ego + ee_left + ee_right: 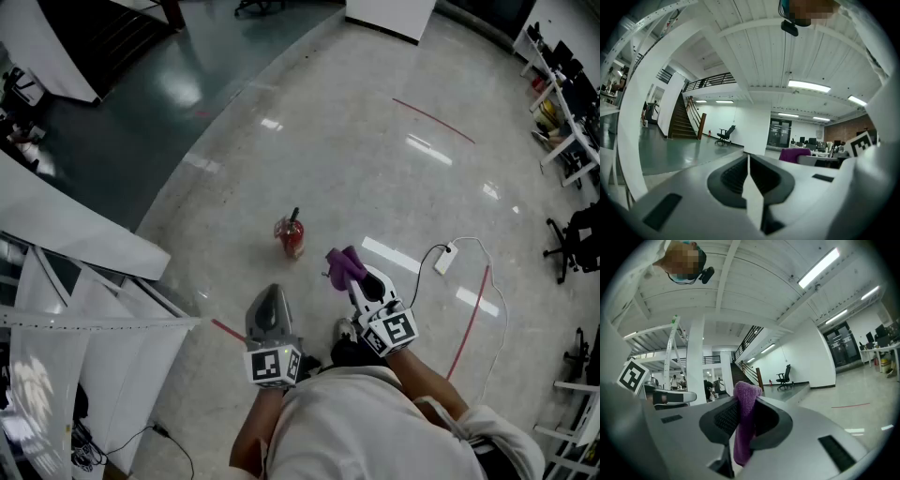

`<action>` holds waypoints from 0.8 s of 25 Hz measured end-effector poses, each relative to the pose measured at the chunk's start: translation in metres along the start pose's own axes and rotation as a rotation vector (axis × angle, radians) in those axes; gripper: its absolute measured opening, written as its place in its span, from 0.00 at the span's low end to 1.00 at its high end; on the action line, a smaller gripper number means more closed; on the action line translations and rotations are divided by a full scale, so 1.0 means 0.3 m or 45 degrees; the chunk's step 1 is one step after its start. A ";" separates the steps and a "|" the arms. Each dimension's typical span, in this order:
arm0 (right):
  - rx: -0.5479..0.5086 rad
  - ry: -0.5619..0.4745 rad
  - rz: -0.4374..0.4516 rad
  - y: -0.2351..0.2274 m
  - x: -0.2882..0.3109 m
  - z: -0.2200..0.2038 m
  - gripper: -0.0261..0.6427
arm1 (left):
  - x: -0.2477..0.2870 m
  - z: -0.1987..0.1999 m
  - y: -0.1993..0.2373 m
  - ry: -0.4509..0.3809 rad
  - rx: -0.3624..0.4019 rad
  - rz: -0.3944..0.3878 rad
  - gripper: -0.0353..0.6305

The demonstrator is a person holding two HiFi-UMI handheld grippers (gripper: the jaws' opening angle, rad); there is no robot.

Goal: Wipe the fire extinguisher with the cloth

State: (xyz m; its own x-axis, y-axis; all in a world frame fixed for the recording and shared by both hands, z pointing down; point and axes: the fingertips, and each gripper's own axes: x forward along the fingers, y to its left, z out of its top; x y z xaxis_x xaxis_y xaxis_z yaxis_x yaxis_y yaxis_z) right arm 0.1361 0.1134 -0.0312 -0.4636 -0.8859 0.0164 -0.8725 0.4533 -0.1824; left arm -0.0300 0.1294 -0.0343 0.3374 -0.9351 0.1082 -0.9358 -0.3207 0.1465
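Observation:
A small red fire extinguisher [292, 236] with a black top stands on the shiny pale floor ahead of me. My right gripper [349, 272] is shut on a purple cloth [342, 263], which sticks out past the jaw tips and hangs down between them [745, 425]. It is held level to the right of the extinguisher and apart from it. My left gripper [269, 302] is shut with nothing between its jaws [748, 161], and sits nearer to me than the extinguisher. From the left gripper view the cloth [794, 154] shows at the right.
A white power strip [445, 258] with a white cable lies on the floor to the right, beside a red floor line [473, 314]. White slanted panels [75, 234] stand at the left. Desks and office chairs [572, 239] line the right edge. A staircase [680, 123] rises beyond the green floor.

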 end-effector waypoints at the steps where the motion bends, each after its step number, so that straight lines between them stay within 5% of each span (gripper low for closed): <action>1: 0.004 0.000 0.000 0.001 0.001 -0.001 0.13 | 0.001 -0.002 0.001 0.000 0.000 -0.001 0.08; 20: -0.014 0.008 -0.017 -0.049 0.047 -0.025 0.13 | 0.064 -0.024 0.052 0.024 0.023 0.018 0.08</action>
State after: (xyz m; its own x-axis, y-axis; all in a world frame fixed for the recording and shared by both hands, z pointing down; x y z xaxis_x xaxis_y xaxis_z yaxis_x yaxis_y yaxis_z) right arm 0.1412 0.0951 -0.0210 -0.4531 -0.8911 0.0249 -0.8801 0.4427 -0.1716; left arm -0.0374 0.1075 -0.0227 0.3259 -0.9366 0.1284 -0.9421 -0.3103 0.1274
